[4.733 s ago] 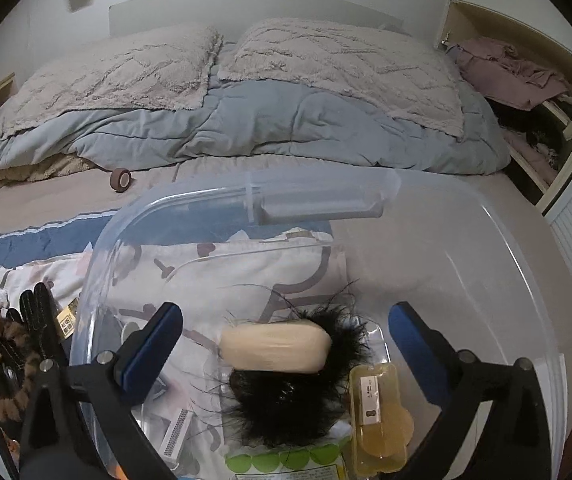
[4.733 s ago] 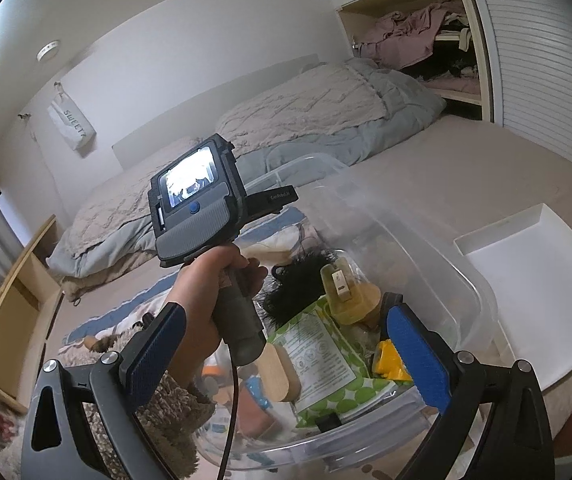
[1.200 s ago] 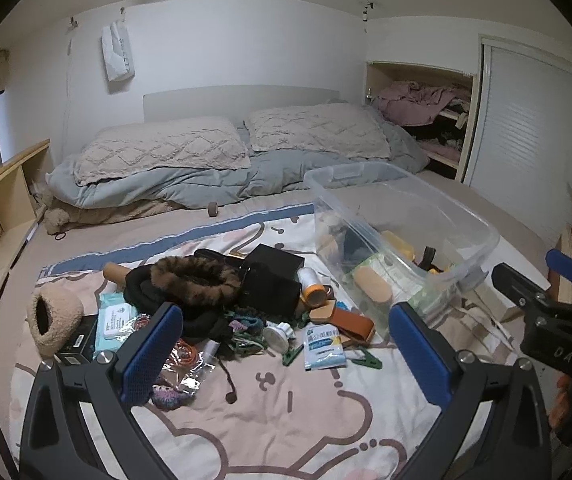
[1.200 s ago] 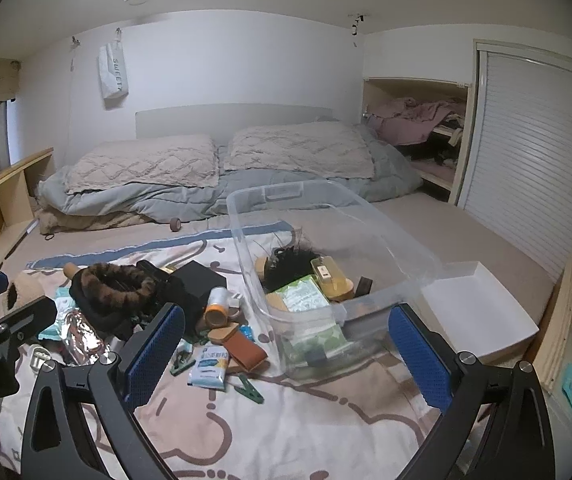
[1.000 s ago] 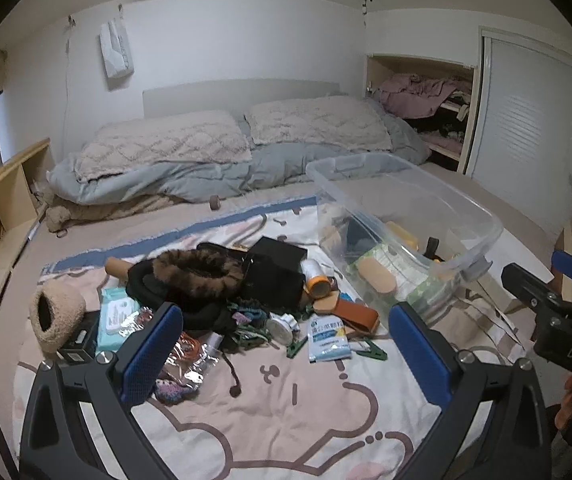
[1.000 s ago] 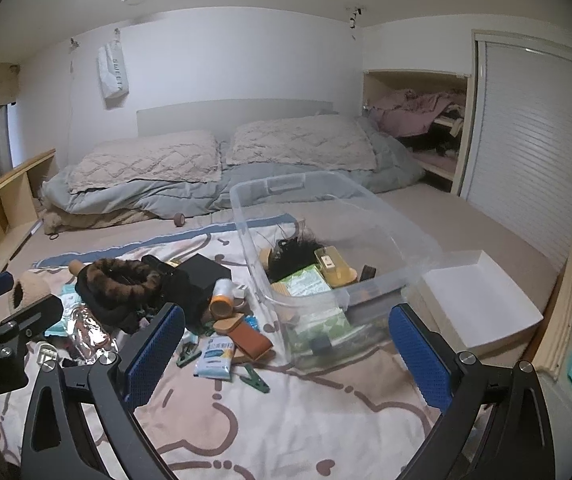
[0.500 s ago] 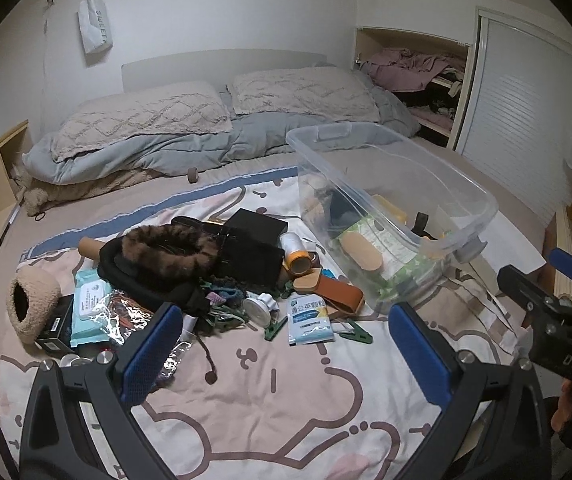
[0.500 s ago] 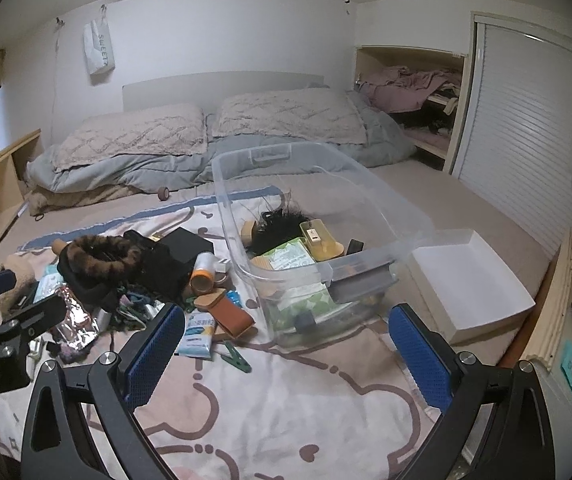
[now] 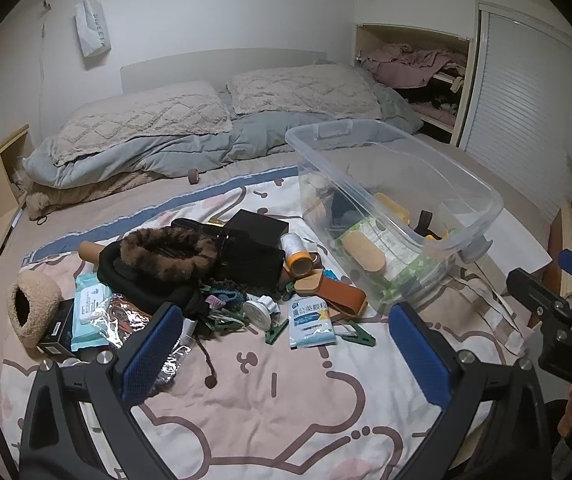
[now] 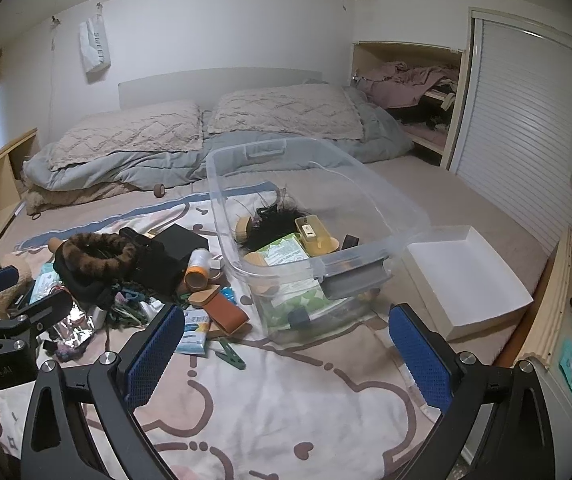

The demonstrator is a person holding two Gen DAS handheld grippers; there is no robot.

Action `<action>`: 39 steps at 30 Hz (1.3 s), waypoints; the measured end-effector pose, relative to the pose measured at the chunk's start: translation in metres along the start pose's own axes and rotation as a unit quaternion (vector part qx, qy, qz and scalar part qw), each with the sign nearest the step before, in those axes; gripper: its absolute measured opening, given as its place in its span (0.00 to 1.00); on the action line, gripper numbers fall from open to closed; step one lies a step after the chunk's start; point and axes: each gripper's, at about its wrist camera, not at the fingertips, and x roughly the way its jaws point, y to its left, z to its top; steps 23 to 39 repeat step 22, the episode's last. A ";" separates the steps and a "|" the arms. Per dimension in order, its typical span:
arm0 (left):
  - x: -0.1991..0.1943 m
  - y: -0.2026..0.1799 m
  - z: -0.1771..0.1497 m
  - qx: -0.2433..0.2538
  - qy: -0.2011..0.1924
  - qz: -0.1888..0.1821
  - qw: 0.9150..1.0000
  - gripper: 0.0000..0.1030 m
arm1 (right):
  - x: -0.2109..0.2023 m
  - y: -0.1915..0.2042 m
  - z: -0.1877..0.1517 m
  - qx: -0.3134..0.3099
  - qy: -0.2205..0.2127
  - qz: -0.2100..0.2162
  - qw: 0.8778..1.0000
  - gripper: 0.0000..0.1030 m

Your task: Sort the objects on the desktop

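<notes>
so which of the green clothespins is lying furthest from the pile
The clothespin on bare blanket just below the white-and-blue packet; it lies nearest the right gripper. The others are tucked against the clutter.

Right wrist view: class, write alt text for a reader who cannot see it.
A clear plastic bin, partly filled with small items, sits on a patterned blanket on a bed, beside a heap of loose clutter. The open right gripper frames the foreground; a white tray lies to the bin's right.

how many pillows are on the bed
2, side by side at the head of the bed on the folded blue duvet: left pillow and right pillow. More may be hidden underneath.
</notes>
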 end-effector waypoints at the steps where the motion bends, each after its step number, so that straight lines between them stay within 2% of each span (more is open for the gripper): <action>1: 0.000 0.000 0.000 0.000 0.000 0.001 1.000 1.00 | 0.000 0.000 0.000 0.000 0.000 0.000 1.000 0.99; 39: 0.001 0.000 0.001 0.003 0.002 -0.002 1.000 1.00 | 0.000 0.000 0.000 -0.001 0.000 0.000 1.000 0.99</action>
